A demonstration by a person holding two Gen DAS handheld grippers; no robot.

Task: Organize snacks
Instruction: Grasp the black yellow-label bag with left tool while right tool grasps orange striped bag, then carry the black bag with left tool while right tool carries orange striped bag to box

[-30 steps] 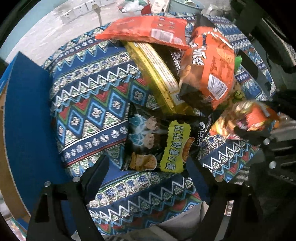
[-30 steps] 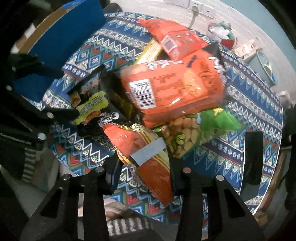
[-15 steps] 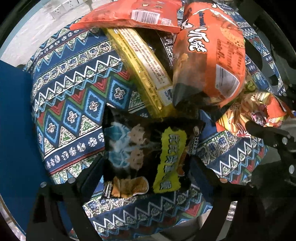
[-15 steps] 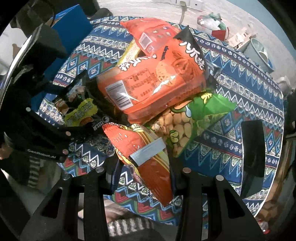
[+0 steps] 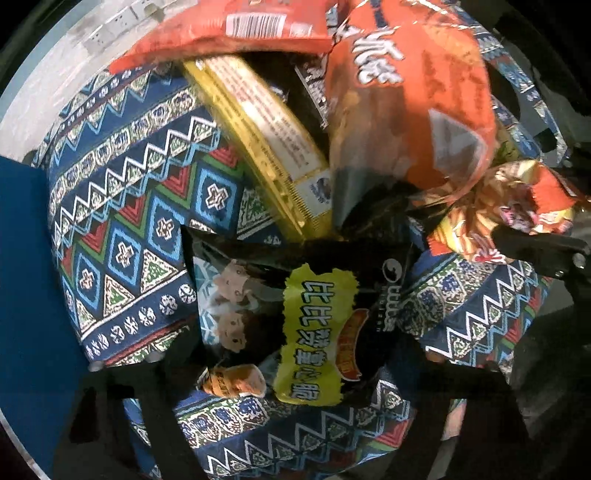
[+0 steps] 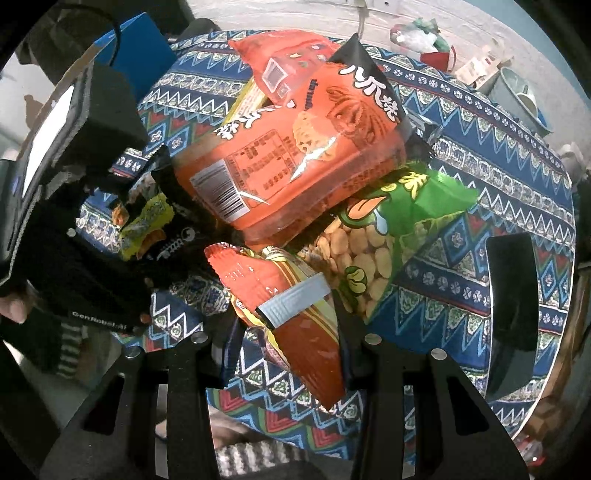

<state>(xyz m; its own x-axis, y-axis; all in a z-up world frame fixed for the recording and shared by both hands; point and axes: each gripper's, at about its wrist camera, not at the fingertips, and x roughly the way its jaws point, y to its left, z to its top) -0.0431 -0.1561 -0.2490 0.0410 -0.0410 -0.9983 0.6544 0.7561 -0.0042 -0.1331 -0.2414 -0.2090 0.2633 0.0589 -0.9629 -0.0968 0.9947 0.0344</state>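
Note:
A black snack bag with a yellow label (image 5: 295, 325) lies on the patterned tablecloth (image 5: 129, 221). My left gripper (image 5: 291, 354) points straight down over it, its jaws closing, one finger at each side edge of the bag. In the right wrist view the left gripper (image 6: 92, 258) stands at the left of the pile. My right gripper (image 6: 288, 343) is shut on an orange-red bag with a grey tape strip (image 6: 295, 314), which also shows at the right of the left wrist view (image 5: 498, 206).
A big orange bag (image 6: 295, 158) lies on a green bag of peas (image 6: 388, 221). Behind them are a yellow pack (image 5: 266, 147) and another red-orange bag (image 5: 240, 33). A blue box (image 5: 22, 277) stands at the left, a black object (image 6: 513, 295) on the cloth at the right.
My left gripper has come down onto the black bag, which now fills the space between its fingers. The right gripper keeps its hold on the taped bag and has hardly moved.

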